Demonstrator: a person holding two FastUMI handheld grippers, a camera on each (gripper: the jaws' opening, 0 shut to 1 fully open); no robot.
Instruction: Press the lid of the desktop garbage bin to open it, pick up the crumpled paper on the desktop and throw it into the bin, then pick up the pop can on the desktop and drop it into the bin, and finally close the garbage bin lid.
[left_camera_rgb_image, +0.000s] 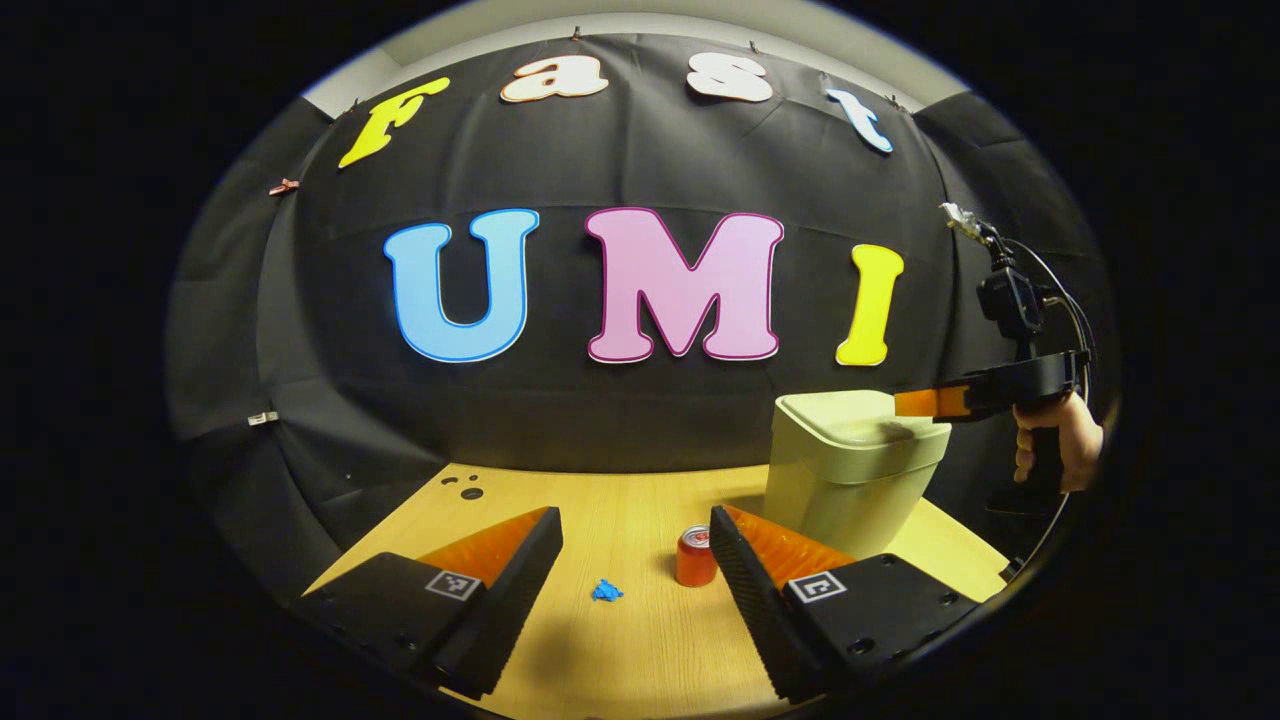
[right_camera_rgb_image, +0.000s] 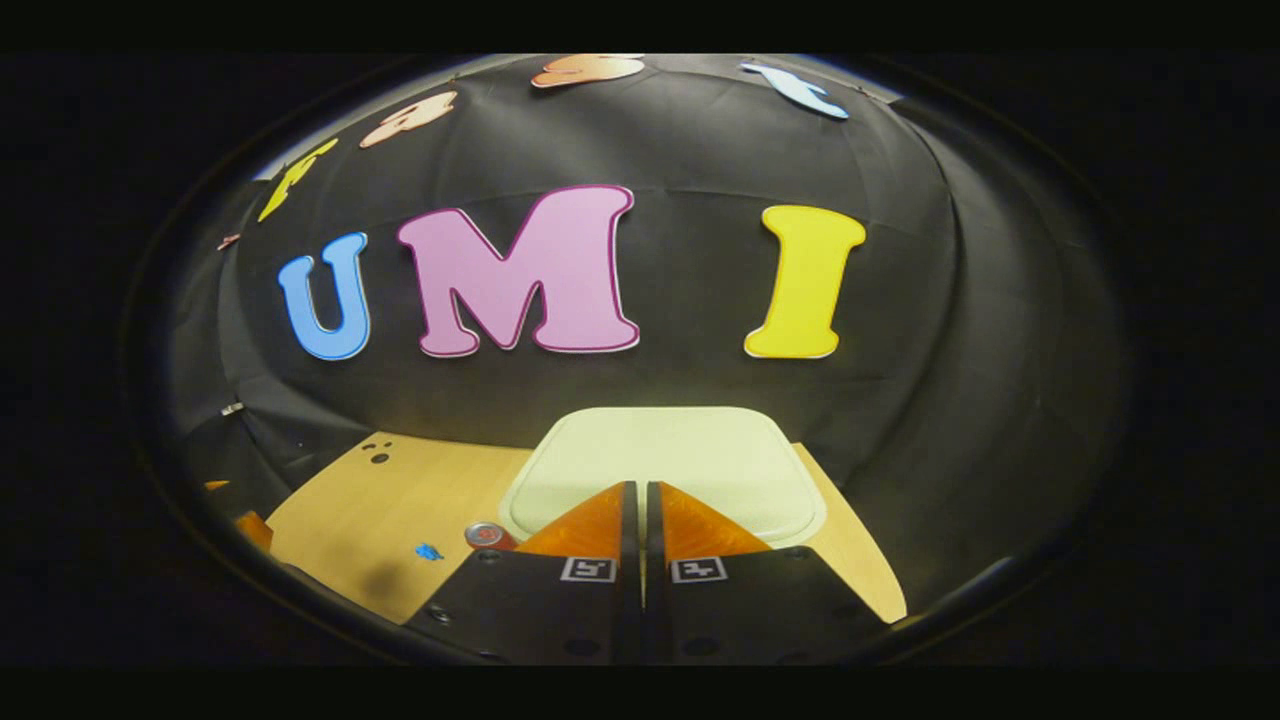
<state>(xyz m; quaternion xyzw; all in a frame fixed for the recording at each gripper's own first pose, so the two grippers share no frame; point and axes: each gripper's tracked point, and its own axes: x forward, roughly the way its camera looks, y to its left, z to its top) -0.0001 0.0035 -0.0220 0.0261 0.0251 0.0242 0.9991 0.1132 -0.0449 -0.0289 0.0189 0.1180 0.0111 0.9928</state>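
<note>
your left gripper (left_camera_rgb_image: 635, 545) hangs low over the wooden desktop (left_camera_rgb_image: 640, 650) with its two fingers spread wide and nothing between them. in the left gripper view, the crumpled paper (left_camera_rgb_image: 606, 591), a small blue wad, lies on the desktop in the gap between those fingers, and the red pop can (left_camera_rgb_image: 696, 556) stands upright just beside the inner edge of the finger on the right side of that view. behind the can sits the pale green garbage bin (left_camera_rgb_image: 840, 480), its lid (left_camera_rgb_image: 850, 415) down. your right gripper (right_camera_rgb_image: 640, 500) has its fingers pressed together with nothing held, tips poised over the near part of the lid; whether they touch it you cannot tell. from the left gripper view that gripper reaches in over the bin's top, your hand (left_camera_rgb_image: 1065, 445) wrapped around its handle.
</note>
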